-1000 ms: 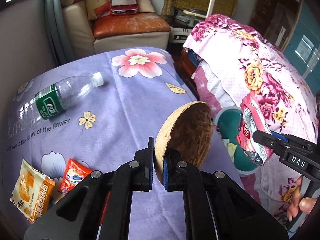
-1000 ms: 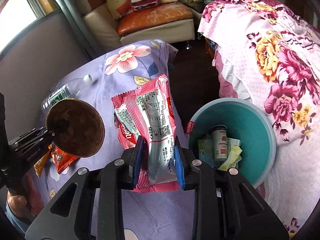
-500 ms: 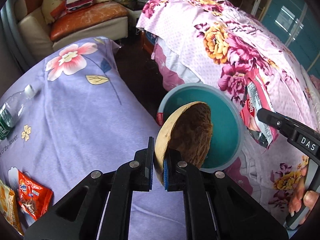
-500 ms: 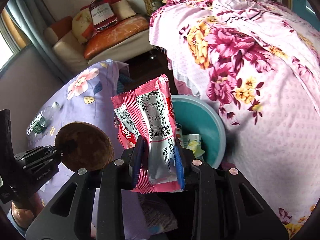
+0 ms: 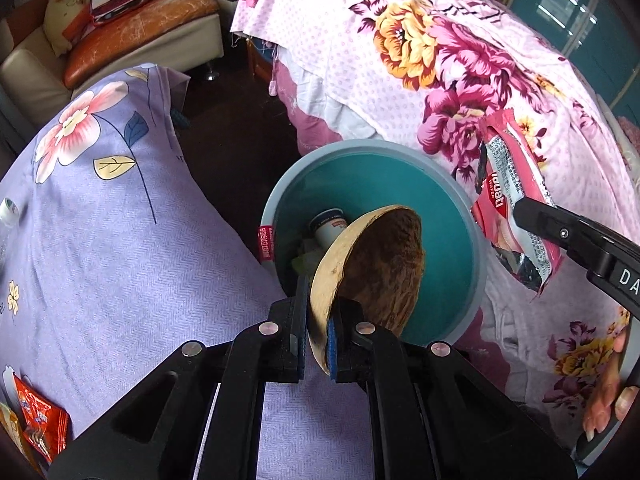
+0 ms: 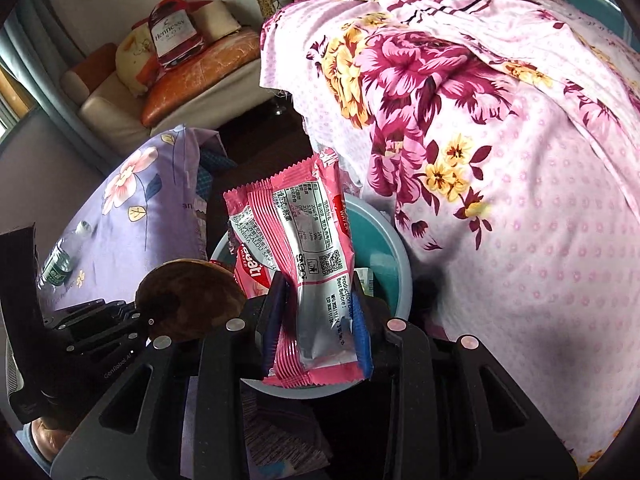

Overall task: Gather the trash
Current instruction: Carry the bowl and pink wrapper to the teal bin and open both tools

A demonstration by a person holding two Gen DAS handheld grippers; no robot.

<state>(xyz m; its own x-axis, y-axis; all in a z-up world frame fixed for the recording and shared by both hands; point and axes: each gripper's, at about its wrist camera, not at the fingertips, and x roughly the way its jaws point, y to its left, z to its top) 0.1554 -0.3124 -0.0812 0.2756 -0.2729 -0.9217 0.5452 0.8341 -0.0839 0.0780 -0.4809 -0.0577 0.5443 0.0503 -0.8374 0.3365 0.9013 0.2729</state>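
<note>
My left gripper (image 5: 318,334) is shut on the rim of a brown coconut shell half (image 5: 380,264), which hangs over the near edge of the teal trash bin (image 5: 452,216). A can (image 5: 330,226) and scraps lie in the bin. My right gripper (image 6: 318,320) is shut on a pink wafer wrapper (image 6: 304,264), upright above the same bin (image 6: 396,256). In the left wrist view that wrapper (image 5: 508,204) hangs at the bin's right rim. The shell (image 6: 188,300) shows at the left of the right wrist view.
A purple flowered cloth (image 5: 100,220) covers the table at left, with orange snack packets (image 5: 38,420) at its near left edge and a plastic bottle (image 6: 60,262) farther back. A pink flowered bed (image 5: 460,60) rises right of the bin. A sofa (image 5: 120,36) stands behind.
Both grippers swung right from the purple table to the teal bin, each keeping its hold. The shell now hangs over the bin, and the wrapper stands above it.
</note>
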